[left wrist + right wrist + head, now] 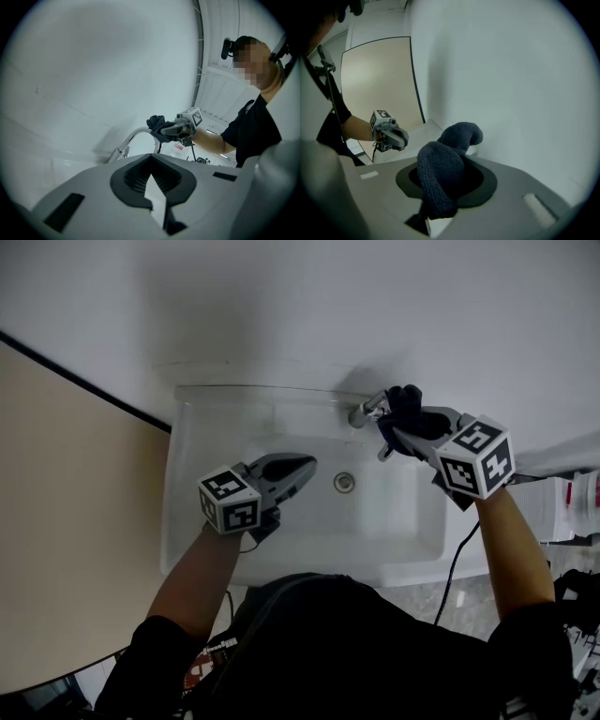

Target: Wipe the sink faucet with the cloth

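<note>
Wiping: right tool clamps cloth at faucet, upper right; left tool closed, empty. Next, likely: rub along it.

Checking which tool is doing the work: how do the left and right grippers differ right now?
The left gripper is shut and empty; the right gripper is clamped on the cloth. The left gripper hovers over the sink; the right gripper is at the faucet. Both carry a marker cube.

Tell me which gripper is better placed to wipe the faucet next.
Right. The right gripper holds the cloth at the faucet; the left gripper is shut, empty, hovering over the sink basin.
</note>
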The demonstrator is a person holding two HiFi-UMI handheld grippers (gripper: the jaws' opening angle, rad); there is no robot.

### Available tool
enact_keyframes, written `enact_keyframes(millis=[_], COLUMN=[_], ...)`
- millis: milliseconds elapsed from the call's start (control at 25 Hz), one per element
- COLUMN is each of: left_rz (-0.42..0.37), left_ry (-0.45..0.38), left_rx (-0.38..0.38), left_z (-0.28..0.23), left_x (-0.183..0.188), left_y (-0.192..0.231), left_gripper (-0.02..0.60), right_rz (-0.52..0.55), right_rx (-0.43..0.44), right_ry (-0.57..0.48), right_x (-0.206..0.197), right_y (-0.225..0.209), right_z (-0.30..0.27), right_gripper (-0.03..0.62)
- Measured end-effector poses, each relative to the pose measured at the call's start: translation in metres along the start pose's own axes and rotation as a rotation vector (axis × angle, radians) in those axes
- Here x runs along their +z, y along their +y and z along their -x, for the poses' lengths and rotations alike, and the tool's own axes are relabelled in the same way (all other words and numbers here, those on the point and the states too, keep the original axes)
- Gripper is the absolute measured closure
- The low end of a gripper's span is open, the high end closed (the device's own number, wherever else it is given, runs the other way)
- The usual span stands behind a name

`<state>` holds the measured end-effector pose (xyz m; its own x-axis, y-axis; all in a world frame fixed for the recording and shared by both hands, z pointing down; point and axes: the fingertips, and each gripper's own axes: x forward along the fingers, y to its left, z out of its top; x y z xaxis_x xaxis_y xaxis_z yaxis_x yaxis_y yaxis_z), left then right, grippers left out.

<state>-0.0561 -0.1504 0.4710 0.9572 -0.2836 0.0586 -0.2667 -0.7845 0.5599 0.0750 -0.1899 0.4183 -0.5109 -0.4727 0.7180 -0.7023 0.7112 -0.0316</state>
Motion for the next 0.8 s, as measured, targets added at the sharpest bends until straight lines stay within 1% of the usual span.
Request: enact_keyframes(millis=[80,120,160,240,280,360,400,440,480,520,600,640,720,760,800], left_rz=[-0.017,-0.022,-0.034,-0.096,-0.148,-0.294,-0.380,-0.464,-0.535,-0.587,-0.647,-0.664,-0.665,-0.659,-0.656], left_ry=[0.002,0.007,0.016,0.035,0.047,0.093,0.126,0.161,0.196,0.229,0.284,0.297,0.288,0.269,0.246], left_rx=[-0.047,-0.079,-0.114,-0.176,-0.196,-0.210,-0.208,-0.205,-0.203,-0.207,-0.234,-0.255,-0.285,-0.282,-0.270], left_z=[-0.005,-0.008,-0.012,-0.021,-0.026,-0.034,-0.037,-0.039,-0.041,-0.043,-0.045,-0.045,-0.043,-0.041,-0.039], left_x=[0.003,0.004,0.005,0.006,0.006,0.002,-0.003,-0.009,-0.015,-0.022,-0.035,-0.040,-0.042,-0.040,-0.037], left_y=[-0.010,-0.017,-0.026,-0.047,-0.059,-0.079,-0.087,-0.092,-0.096,-0.098,-0.102,-0.105,-0.110,-0.111,-0.109], left_gripper=[0.583,0.528,0.483,0.405,0.351,0.225,0.161,0.112,0.084,0.083,0.083,0.083,0.084,0.098,0.184], right_rz=[-0.032,-0.065,-0.111,-0.252,-0.334,-0.458,-0.489,-0.507,-0.525,-0.546,-0.583,-0.595,-0.599,-0.599,-0.605], right_rx=[0.073,0.119,0.164,0.255,0.302,0.381,0.412,0.445,0.486,0.536,0.642,0.686,0.744,0.759,0.770], right_ry=[0.039,0.041,0.022,-0.055,-0.091,-0.117,-0.109,-0.096,-0.085,-0.078,-0.074,-0.071,-0.059,-0.052,-0.048], right_x=[-0.027,-0.039,-0.048,-0.051,-0.050,-0.052,-0.054,-0.055,-0.055,-0.052,-0.042,-0.037,-0.032,-0.031,-0.031], right_y=[0.028,0.044,0.058,0.077,0.083,0.092,0.097,0.103,0.111,0.120,0.137,0.146,0.159,0.163,0.165], right_z=[0.006,0.008,0.009,0.009,0.006,-0.004,-0.011,-0.018,-0.023,-0.026,-0.028,-0.028,-0.028,-0.029,-0.030], right_gripper=[0.485,0.485,0.485,0.485,0.484,0.484,0.484,0.484,0.484,0.484,0.484,0.484,0.481,0.479,0.476])
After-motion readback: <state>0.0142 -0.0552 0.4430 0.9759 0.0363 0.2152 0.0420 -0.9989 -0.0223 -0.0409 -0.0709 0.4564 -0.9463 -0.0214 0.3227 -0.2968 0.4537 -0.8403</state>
